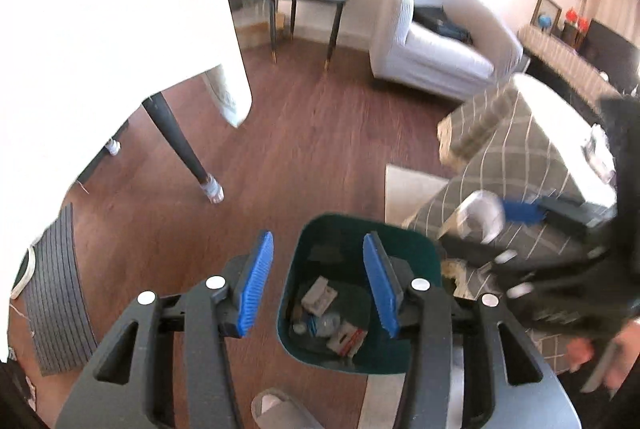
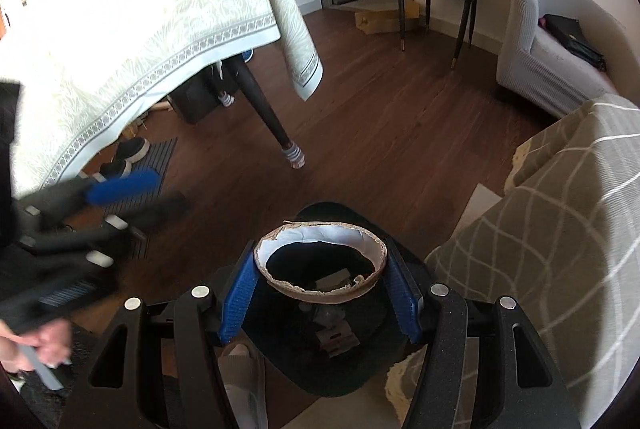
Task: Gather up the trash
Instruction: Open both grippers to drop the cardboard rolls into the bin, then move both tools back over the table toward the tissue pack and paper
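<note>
item: right tool; pads pressed on a torn paper cup, brown outside, white inside, bottom gone; cup hangs directly above the dark green bin on the wood floor; step in hand, judged: delivering this piece of trash to the bin; next move calls for parting the jaws while the cup sits over the mouth; item: left tool; jaws apart, nothing between them, above the same bin; bin already holds cartons and wrappers; patterned sofa cover just beside the bin
</note>
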Available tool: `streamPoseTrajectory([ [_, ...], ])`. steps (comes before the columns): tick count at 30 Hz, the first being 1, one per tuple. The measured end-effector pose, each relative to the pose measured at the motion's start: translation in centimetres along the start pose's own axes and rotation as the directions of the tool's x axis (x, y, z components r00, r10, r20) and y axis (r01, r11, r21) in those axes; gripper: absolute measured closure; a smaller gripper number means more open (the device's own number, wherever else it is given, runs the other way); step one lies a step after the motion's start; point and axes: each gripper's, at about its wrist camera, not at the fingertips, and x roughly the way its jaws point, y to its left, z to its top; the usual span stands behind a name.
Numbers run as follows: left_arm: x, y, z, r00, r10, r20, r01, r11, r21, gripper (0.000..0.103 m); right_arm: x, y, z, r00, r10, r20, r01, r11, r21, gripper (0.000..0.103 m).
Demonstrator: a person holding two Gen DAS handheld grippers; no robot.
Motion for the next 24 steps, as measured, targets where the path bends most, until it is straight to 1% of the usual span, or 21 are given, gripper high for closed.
streamPoseTrajectory([
  [4,-2.2,0.1,0.9,0.998,-0.009,0.057,0.010,1.000,-0.015,0.057,2.1,0.7,-0.7,0.999,0.005,-0.035,-0.005,1.000,-0.003,0.042],
  [8,-3.6,0.3,1.3,0.996,-0.016,0.086,0.019,0.999,-0.027,0.063,4.7,0.9,-1.9,0.997,-0.006,-0.082,0.004,1.000,-0.021,0.042],
  [12,-4.9,0.2,1.9,0.993,-0.036,0.113,0.041,0.998,-0.039,0.067,7.8,0.5,-3.5,0.989,-0.025,-0.148,0.022,0.999,-0.023,0.042],
  [13,-5.3,0.2,2.0,0.992,-0.044,0.120,0.050,0.998,-0.042,0.070,8.3,0.4,-3.8,0.987,-0.026,-0.159,0.023,0.999,-0.024,0.042],
  [15,-5.9,0.1,2.2,0.989,-0.063,0.137,0.069,0.997,-0.044,0.070,9.5,0.2,-4.4,0.982,-0.030,-0.185,0.026,0.999,-0.025,0.042],
  [17,-6.6,-0.2,2.4,0.985,-0.082,0.152,0.090,0.995,-0.046,0.071,9.9,0.0,-4.9,0.981,-0.027,-0.190,0.023,0.999,-0.023,0.041],
  [18,-7.1,-0.5,2.6,0.982,-0.090,0.164,0.098,0.994,-0.044,0.071,10.3,0.1,-5.0,0.980,-0.025,-0.200,0.021,1.000,-0.023,0.039],
  [19,-7.4,-0.7,2.6,0.981,-0.093,0.171,0.102,0.994,-0.042,0.071,10.5,0.1,-5.2,0.978,-0.025,-0.206,0.019,0.999,-0.030,0.034],
  [20,-7.8,-0.9,2.6,0.979,-0.096,0.178,0.105,0.994,-0.040,0.071,10.6,0.2,-5.3,0.978,-0.030,-0.207,0.022,0.999,-0.040,0.033],
  [22,-8.5,-1.3,2.7,0.975,-0.100,0.197,0.108,0.994,-0.034,0.071,10.7,0.4,-5.6,0.974,-0.047,-0.220,0.033,0.997,-0.069,0.033],
  [24,-9.1,-1.6,2.9,0.972,-0.092,0.215,0.099,0.995,-0.020,0.071,10.5,0.6,-5.7,0.974,-0.045,-0.221,0.029,0.997,-0.076,0.033],
])
